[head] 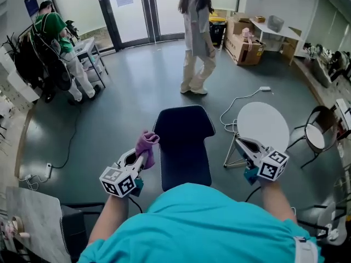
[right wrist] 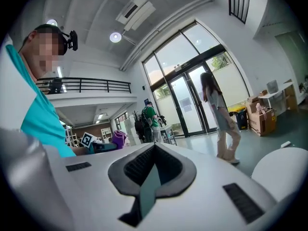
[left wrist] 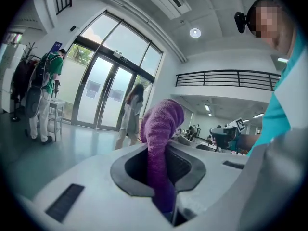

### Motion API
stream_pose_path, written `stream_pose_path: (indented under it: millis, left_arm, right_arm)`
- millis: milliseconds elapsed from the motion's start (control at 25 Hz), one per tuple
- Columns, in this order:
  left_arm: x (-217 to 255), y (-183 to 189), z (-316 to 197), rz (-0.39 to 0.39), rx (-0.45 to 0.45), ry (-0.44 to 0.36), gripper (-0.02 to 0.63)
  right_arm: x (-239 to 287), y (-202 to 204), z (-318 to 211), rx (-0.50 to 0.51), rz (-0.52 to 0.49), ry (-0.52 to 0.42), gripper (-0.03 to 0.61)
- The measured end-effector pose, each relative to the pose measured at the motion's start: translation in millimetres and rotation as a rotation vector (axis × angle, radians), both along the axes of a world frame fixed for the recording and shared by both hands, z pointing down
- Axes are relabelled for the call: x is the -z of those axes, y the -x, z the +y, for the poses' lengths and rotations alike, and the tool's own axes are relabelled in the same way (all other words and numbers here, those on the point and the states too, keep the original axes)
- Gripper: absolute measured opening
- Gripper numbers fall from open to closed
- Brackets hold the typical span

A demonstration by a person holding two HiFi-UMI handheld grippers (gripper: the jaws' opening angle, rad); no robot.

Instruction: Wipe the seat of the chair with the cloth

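Person at left: in a green top with a dark backpack, standing by a small white trolley near the glass doors.
Floor cable: a black lead trails over the grey floor to a power strip.
Left gripper: jaws clamped on the cloth. Its marker cube faces the head camera, and the person's bare forearm is behind it.
Cloth: purple, pinched low between the pads, with the bunched free end standing up out of the jaws. In the head view it sits at the left edge of the chair. Whether it touches the seat cannot be told.
Chair: dark blue and padded, directly in front of the person and between the two grippers.
Standing person: long dark hair and pale clothes, beyond the chair by the doors.
Right gripper: jaws drawn together with only a thin sliver between the pads and nothing in them. It is held right of the chair, in front of the table.
Round table: white top on a metal frame, with a white cable on the floor beside it.
Cardboard boxes: stacked by the far wall.
Far right: a black-framed chair with a white seat.
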State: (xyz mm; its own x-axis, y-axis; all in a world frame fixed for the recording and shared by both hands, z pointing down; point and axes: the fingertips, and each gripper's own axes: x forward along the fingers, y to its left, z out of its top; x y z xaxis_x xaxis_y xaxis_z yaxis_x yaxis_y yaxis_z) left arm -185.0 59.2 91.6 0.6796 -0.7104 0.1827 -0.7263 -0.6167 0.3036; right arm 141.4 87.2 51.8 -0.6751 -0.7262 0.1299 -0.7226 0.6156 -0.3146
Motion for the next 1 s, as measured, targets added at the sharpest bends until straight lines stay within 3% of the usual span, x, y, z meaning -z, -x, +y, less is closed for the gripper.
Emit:
stream_pose_path:
  millis: [160, 400, 560, 760, 1000]
  left_arm:
    - [-16, -42, -21, -0.019, 0.091, 0.054, 0.051]
    - [-53, -83, -46, -0.089, 0.120, 0.151, 0.051]
    - [-78, -68, -64, -0.145, 0.098, 0.198, 0.051]
    - [-125, -36, -89, -0.280, 0.035, 0.237, 0.051]
    - [-191, -33, -154, -0.464, -0.040, 0.194, 0.051]
  right_arm:
    - [-7, -41, -39, 0.073, -0.013, 0.001, -0.009]
    - [-28, -63, -90, 0.156, 0.000, 0.023, -0.009]
    - [-44, -48, -112, 0.154, -0.016, 0.042, -0.009]
    - [-64, -24, -135, 0.095, -0.069, 0.053, -0.009]
    - [-112, -16, -177, 0.031, -0.047, 0.077, -0.009]
